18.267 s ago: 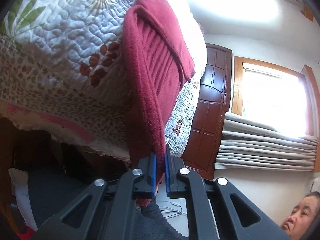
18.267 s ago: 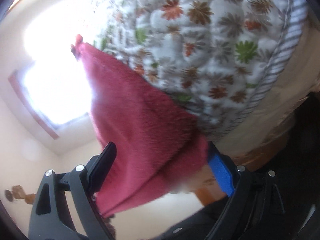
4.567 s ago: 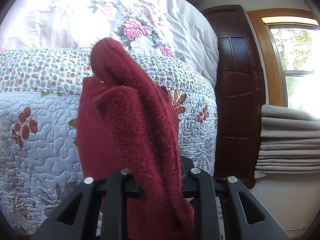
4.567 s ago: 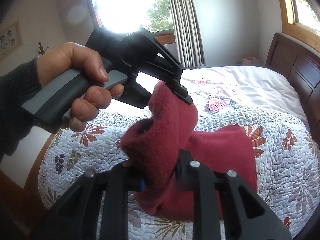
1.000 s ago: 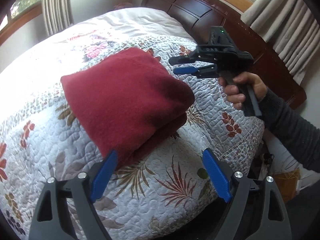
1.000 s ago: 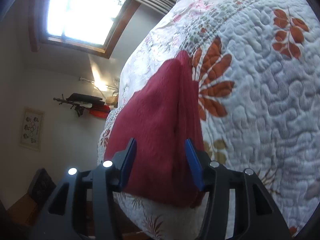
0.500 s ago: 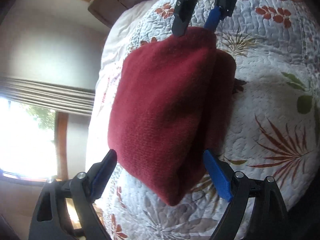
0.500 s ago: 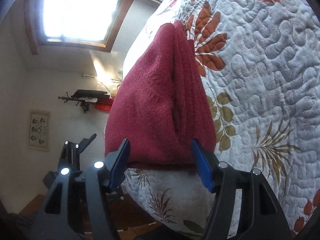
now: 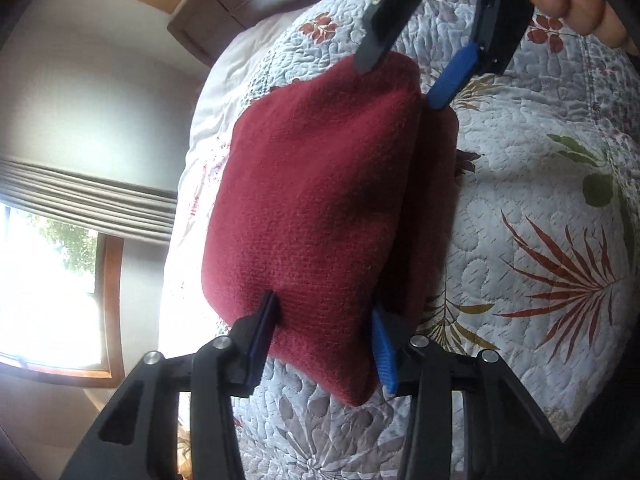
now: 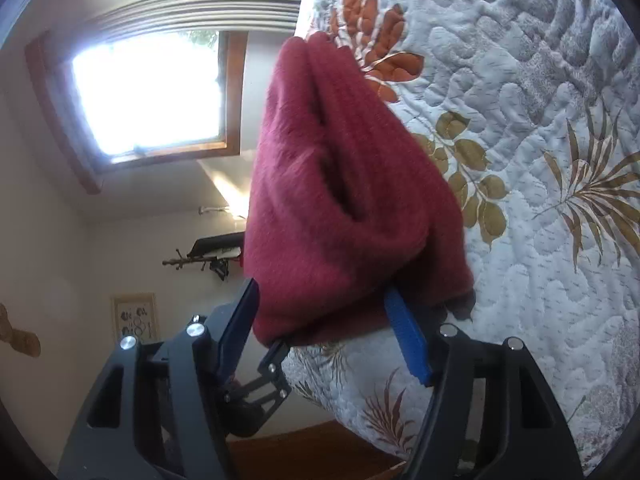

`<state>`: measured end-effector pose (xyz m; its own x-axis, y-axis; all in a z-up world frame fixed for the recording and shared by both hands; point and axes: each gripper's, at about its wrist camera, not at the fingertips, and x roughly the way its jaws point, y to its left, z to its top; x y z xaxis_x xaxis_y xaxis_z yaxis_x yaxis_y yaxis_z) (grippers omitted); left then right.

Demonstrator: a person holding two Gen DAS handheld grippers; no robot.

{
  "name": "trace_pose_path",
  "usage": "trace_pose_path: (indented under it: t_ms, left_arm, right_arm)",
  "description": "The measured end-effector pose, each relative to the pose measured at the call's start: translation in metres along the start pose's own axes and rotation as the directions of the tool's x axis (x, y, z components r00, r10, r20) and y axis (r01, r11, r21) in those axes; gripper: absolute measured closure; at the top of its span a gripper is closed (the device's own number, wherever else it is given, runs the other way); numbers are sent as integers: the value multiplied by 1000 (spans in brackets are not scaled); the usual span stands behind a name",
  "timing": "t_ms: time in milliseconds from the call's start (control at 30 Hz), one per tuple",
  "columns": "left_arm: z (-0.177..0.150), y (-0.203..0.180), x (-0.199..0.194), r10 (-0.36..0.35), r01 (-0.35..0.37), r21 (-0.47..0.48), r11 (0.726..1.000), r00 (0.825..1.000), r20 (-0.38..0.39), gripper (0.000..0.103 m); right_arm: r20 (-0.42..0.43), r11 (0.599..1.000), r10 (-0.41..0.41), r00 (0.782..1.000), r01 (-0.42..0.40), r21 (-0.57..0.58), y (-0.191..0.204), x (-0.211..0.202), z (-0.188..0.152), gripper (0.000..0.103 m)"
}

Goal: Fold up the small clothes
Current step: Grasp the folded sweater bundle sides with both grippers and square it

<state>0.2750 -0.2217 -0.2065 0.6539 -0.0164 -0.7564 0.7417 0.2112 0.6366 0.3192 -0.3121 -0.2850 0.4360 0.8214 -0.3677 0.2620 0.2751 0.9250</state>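
The red cloth (image 9: 316,208) lies on the bed (image 9: 540,208), folded into a thick, puffy bundle. The folding looks almost done, and this step seems to be squeezing and tidying the bundle from both ends. The left hand-held gripper (image 9: 324,320) is partly open, and its two fingers sit on each side of the end of the cloth nearest to it; they press on the cloth, but I cannot tell if they really hold it tight. The right hand-held gripper (image 10: 320,308) does the same at the far end, partly open, with the cloth pushed in between its fingers. In the right view the layers gape a little in the middle. Next, I think both should press the bundle flat, or lift it together, and they need to move as one so the folds do not fall open. There are no boxes or baskets to see here.
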Motion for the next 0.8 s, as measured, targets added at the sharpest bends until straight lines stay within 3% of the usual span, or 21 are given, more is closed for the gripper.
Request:
trace_pose_path:
  t_ms: [33, 67, 200, 300, 433, 533, 600, 667, 733, 767, 800]
  left_arm:
    - [0, -2, 1, 0, 0, 28, 1000, 1000, 1, 58]
    - [-1, -3, 2, -1, 1, 54, 999, 1000, 2, 58]
    - [-8, -6, -1, -20, 18, 97, 995, 1000, 23, 62]
    - [-19, -21, -11, -92, 87, 171, 982, 995, 25, 64]
    - [-31, -38, 4, -135, 136, 210, 968, 991, -19, 64]
    - [-27, -30, 4, -152, 151, 185, 971, 988, -10, 63]
    - [-28, -28, -1, -166, 162, 170, 972, 986, 6, 53]
    - [-31, -28, -5, -183, 178, 131, 975, 983, 22, 44]
    - [-32, -27, -7, -197, 195, 70, 978, 980, 34, 40]
    - [-32, -27, -10, -202, 200, 49, 979, 979, 39, 38]
    - [-33, -25, -13, -209, 208, 20, 978, 977, 49, 37]
  right_arm:
    - [20, 1000, 15, 1000, -16, 17, -4, 3, 2, 49]
    - [28, 999, 25, 999, -26, 22, -6, 5, 4, 93]
    - [80, 999, -16, 997, 20, -47, 18, -8, -11, 96]
    - [116, 999, 0, 993, 4, -33, 30, -30, -29, 96]
    - [69, 995, -96, 993, 94, 35, -4, -3, -26, 95]
    - [76, 995, -51, 996, 44, 91, -20, 2, -23, 74]
    - [108, 999, -4, 994, -1, 51, -11, -7, -32, 46]
    - [93, 1000, 5, 996, -8, 28, -5, -3, -44, 42]
    - [60, 1000, 11, 998, -13, 25, -4, 12, -51, 42]
    - [70, 1000, 24, 997, -25, 15, -4, 16, -50, 57]
    - [77, 999, 34, 996, -35, 3, -3, 18, -47, 89]
